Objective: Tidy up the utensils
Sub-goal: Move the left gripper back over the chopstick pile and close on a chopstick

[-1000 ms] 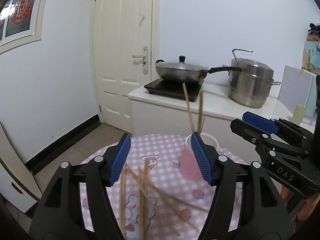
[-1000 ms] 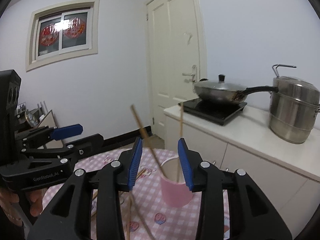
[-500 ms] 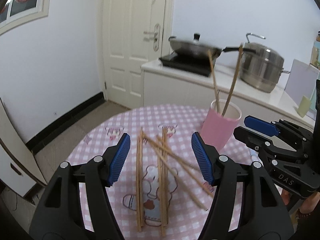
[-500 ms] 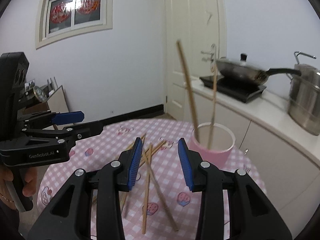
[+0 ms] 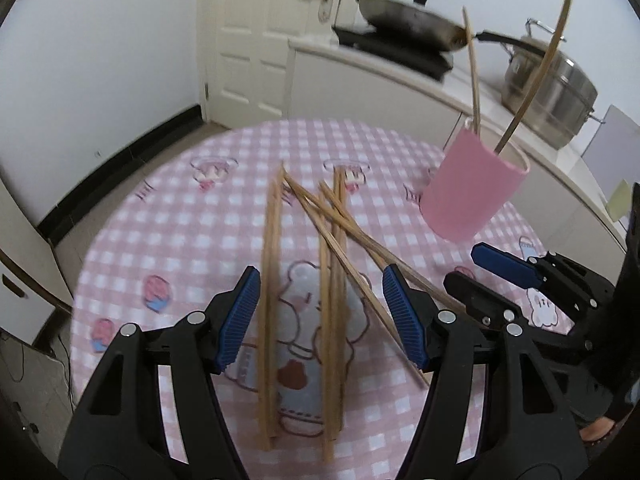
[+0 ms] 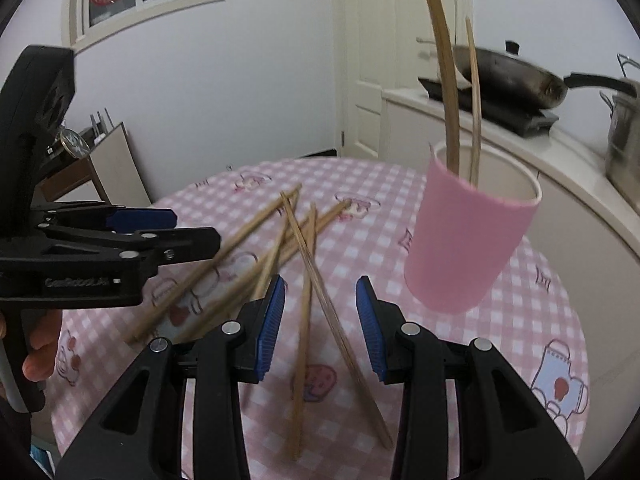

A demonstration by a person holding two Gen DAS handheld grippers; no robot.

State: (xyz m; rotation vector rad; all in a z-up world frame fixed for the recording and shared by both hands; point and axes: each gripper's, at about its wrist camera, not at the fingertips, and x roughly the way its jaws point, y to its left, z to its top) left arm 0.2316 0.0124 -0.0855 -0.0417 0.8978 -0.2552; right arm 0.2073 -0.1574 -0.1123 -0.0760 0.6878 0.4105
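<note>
Two chopsticks (image 5: 474, 76) stood in the pink cup (image 5: 472, 192), leaning apart, tips above the rim. Cup sat near the bench's far right edge. Bench (image 5: 168, 240) was round, covered in a pink checked cloth with cartoon prints. Loose chopsticks (image 5: 272, 280) lay in a crossed pile around the bench middle, left of the cup and apart from it; some ran roughly parallel, others lay diagonally over them. Exact count unclear due to blur.

Left gripper (image 5: 320, 316) hovered above the pile, fingers spread wide, nothing between the blue pads. One pair of sticks appeared just inside the left finger (image 5: 238, 320); contact could not be told. Right gripper (image 5: 516, 284) showed at the right of the left wrist view, low over the bench near the cup's base.

In the right wrist view, the right gripper (image 6: 320, 324) had fingers spread, empty, pointing at the near ends of two crossed sticks (image 6: 320, 300). The cup (image 6: 468, 244) was just right of and beyond its right finger. Left gripper (image 6: 160, 232) came in from the left side, over the pile.

Behind: counter with a lidded wok (image 5: 408, 26) on an induction hob, a steel steamer pot (image 5: 548, 88), a white door (image 5: 276, 40).
</note>
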